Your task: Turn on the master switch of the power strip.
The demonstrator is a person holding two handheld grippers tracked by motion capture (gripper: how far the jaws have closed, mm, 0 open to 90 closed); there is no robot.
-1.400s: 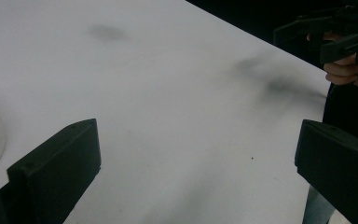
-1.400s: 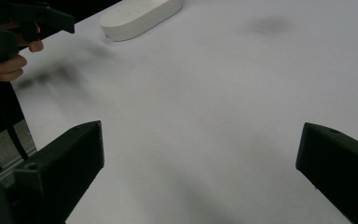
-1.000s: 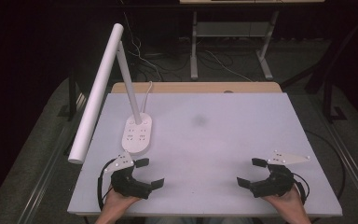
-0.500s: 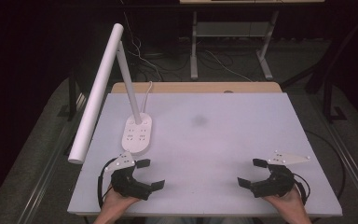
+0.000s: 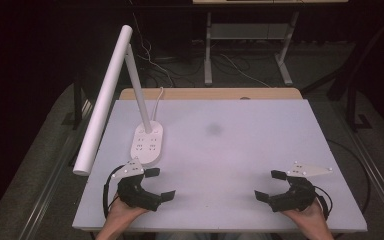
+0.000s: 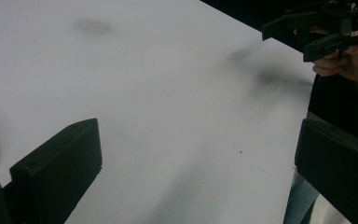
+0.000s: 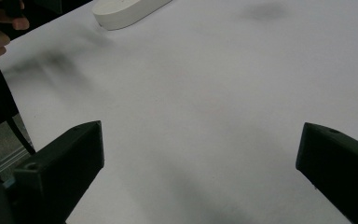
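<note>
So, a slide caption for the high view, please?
Two open grippers rest near a white lamp on a table.

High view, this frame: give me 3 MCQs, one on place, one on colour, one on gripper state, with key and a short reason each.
1. Where does the desk lamp's base stand on the table?
A. near the right edge
B. on the left side, just beyond the left gripper
C. at the far right corner

2. What colour is the lamp?
A. black
B. red
C. white

3. How do the two grippers stand?
A. both open, holding nothing
B. both shut on the lamp
C. left shut, right open

Key:
1 B: the lamp base sits on the left part of the table, just beyond the left gripper.
2 C: base, stem and the long lamp head are all white.
3 A: the left gripper and the right gripper each show jaws spread apart with bare table between them, as both gripper views confirm.
</note>
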